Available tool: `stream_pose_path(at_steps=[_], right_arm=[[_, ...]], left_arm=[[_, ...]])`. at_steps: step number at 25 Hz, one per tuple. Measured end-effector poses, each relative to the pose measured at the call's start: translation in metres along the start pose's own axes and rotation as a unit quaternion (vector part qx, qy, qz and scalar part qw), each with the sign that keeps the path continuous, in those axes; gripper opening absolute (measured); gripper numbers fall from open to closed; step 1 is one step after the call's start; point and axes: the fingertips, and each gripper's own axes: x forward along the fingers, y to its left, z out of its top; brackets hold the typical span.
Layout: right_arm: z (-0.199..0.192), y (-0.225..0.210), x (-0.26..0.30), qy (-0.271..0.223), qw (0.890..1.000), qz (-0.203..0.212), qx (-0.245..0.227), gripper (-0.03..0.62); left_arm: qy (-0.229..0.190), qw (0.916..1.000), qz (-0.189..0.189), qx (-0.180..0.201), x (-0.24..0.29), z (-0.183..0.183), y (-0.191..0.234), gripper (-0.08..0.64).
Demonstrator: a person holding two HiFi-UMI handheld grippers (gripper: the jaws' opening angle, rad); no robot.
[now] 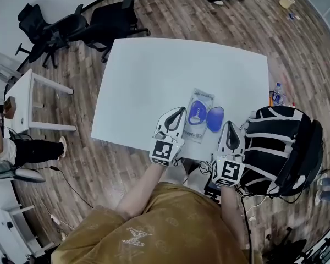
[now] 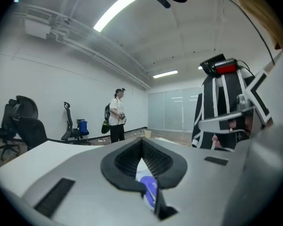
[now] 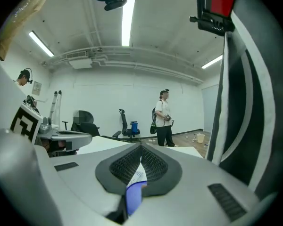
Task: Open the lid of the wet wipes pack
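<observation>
Head view looks steeply down at the table (image 1: 154, 76) — gripper views skim it, sharing a person (image 2: 117, 116).

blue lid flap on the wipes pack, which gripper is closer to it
Right. The right gripper lies just to the right of the blue lid flap, slightly nearer the person. The left gripper is off the wet wipes pack's opposite, left edge.

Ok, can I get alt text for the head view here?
A wet wipes pack lies near the front edge of a white table, its blue lid flipped open to the right. The left gripper and right gripper flank it, and a black-and-white chair stands at the right.
</observation>
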Motion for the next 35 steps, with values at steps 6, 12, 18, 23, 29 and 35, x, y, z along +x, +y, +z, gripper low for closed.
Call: stream_pose_path(at_steps=[6,12,18,23,29,35], right_arm=[[0.05,0.005,-0.009,-0.06,0.998,0.002,0.024,0.009],[0.083,-0.006,-0.014,-0.091,0.995,-0.033,0.035,0.009],[0.091,-0.009,-0.007,-0.091,0.995,-0.041,0.012,0.009],[0.094,-0.009,-0.003,-0.093,0.995,-0.032,0.027,0.009],[0.096,-0.012,0.016,-0.087,0.995,-0.035,0.029,0.009],[0.108,-0.017,0.023,-0.09,0.995,-0.036,0.004,0.009]], left_arm=[[-0.096,0.9949,0.028,-0.012,-0.015,0.075,-0.001,0.008],[-0.1,0.9937,0.043,0.027,-0.02,0.104,-0.002,0.008],[-0.071,0.9954,0.057,0.027,-0.008,0.104,0.001,0.008],[-0.071,0.9961,0.047,0.023,-0.002,0.109,-0.006,0.008],[-0.048,0.9976,0.041,0.031,0.024,0.1,-0.003,0.008],[-0.068,0.9968,0.023,0.034,0.034,0.125,-0.005,0.006]])
